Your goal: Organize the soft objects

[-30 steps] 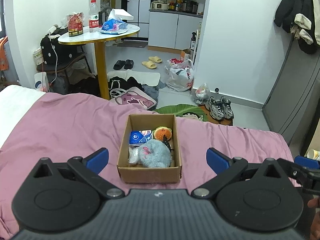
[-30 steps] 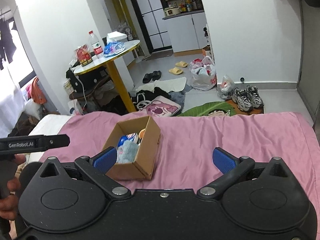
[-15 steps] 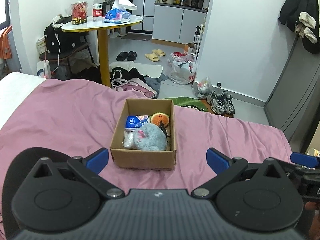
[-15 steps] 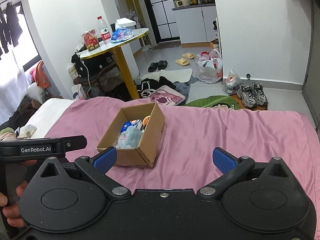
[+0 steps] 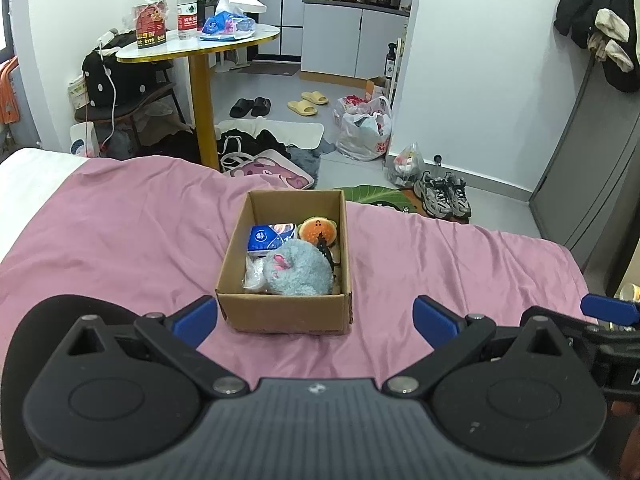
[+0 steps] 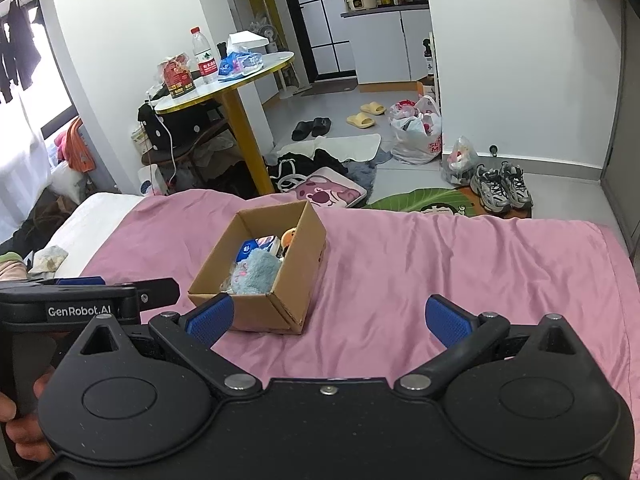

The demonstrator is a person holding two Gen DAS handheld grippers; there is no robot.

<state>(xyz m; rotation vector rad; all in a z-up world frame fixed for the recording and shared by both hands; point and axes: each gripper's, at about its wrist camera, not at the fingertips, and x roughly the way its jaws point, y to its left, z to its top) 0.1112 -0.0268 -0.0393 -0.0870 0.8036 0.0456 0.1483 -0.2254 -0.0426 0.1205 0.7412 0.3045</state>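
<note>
An open cardboard box (image 5: 280, 314) stands on the pink bedspread (image 5: 120, 232). Inside lie a grey-blue plush toy (image 5: 298, 272), a blue tissue pack (image 5: 268, 237), an orange burger-shaped soft toy (image 5: 319, 229) and a clear plastic bag (image 5: 253, 276). My left gripper (image 5: 316, 318) is open and empty, just short of the box's near wall. In the right wrist view the box (image 6: 296, 256) sits ahead to the left, with the plush (image 6: 256, 272) showing. My right gripper (image 6: 330, 318) is open and empty over the bedspread (image 6: 440, 256), to the right of the box.
Beyond the bed's far edge the floor holds a pink bag (image 5: 268, 170), dark clothes, a green mat (image 5: 376, 196), sneakers (image 5: 442, 198) and plastic bags (image 5: 364, 128). A round yellow-legged table (image 5: 200, 40) with a bottle stands at the back left. A white sheet (image 6: 80, 232) lies left.
Both grippers have pulled back and risen from the box, so it looks smaller and farther. Both stay open and empty. The box and its contents have not moved.
</note>
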